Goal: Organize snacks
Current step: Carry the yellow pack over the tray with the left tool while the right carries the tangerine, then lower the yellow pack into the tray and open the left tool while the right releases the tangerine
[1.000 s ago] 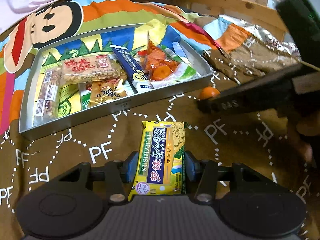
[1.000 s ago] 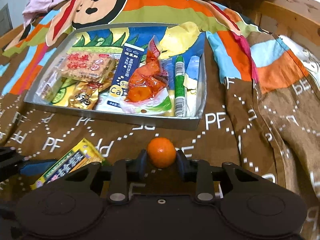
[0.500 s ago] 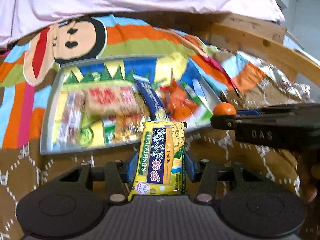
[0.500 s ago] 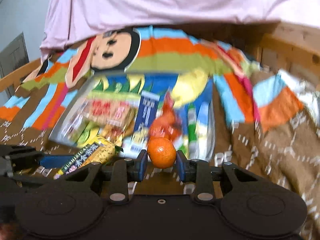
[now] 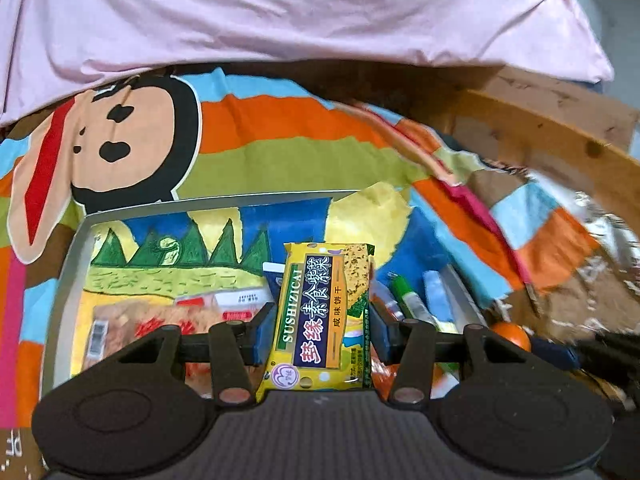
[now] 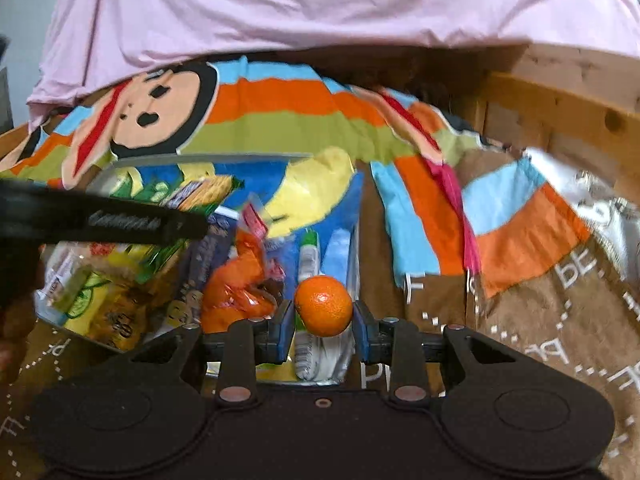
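My left gripper (image 5: 318,336) is shut on a yellow cracker packet (image 5: 320,312) and holds it above the grey tray (image 5: 66,264). My right gripper (image 6: 323,326) is shut on a small orange mandarin (image 6: 324,310), held above the tray's right end (image 6: 354,264). The tray holds several snack packs, among them an orange-filled bag (image 6: 236,292) and a green tube (image 6: 308,256). The left gripper's arm (image 6: 100,222) crosses the left of the right wrist view with the packet (image 6: 200,194). The mandarin (image 5: 512,336) shows at the right of the left wrist view.
The tray lies on a bright striped cartoon blanket (image 5: 280,128) with a brown lettered part (image 6: 540,320) on the right. A pink sheet (image 5: 300,8) hangs behind. A wooden frame (image 5: 540,136) runs along the back right. A silvery foil bag (image 6: 612,208) lies at far right.
Both grippers have lifted off the blanket and moved forward over the tray, each still holding its item. The tray now sits lower and closer in both views.
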The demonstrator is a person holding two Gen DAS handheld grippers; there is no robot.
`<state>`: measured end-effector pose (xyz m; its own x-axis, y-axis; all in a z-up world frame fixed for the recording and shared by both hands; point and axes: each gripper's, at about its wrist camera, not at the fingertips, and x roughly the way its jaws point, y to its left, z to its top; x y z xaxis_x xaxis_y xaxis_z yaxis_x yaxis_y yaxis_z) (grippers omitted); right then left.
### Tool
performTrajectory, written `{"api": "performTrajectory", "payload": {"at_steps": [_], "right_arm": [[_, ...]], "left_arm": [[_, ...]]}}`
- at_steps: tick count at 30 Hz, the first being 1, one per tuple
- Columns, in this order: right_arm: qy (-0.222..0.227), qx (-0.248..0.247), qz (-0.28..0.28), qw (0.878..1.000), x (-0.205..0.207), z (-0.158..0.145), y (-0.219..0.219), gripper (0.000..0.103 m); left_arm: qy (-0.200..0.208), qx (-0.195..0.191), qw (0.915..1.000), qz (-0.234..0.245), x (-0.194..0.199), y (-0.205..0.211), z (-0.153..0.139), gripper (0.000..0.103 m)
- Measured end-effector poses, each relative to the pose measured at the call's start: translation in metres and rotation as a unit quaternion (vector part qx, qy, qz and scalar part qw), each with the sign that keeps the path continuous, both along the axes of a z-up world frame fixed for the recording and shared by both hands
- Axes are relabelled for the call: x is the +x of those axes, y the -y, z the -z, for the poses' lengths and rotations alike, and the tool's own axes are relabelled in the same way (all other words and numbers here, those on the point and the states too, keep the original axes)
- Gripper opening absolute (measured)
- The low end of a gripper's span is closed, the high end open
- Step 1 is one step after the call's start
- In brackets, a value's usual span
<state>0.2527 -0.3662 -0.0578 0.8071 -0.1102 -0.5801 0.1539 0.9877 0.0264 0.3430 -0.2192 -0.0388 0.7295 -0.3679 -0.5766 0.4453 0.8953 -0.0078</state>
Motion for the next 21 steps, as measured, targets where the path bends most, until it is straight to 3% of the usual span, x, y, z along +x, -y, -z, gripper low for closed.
{"api": "performTrajectory", "payload": {"at_steps": [11,21], "right_arm": [[-0.006,-0.018,-0.009,1.0,0.006,0.009,-0.003,0.035],[-0.012,-0.024,-0.015,1.0,0.006,0.009,-0.006,0.045]], "left_arm": [[-0.008,0.014,0.9999,0.006,0.012,0.032,0.018,0.053],[-0.049,-0.004,0.9988,-0.009,0.018,0.021,0.022,0.058]]}}
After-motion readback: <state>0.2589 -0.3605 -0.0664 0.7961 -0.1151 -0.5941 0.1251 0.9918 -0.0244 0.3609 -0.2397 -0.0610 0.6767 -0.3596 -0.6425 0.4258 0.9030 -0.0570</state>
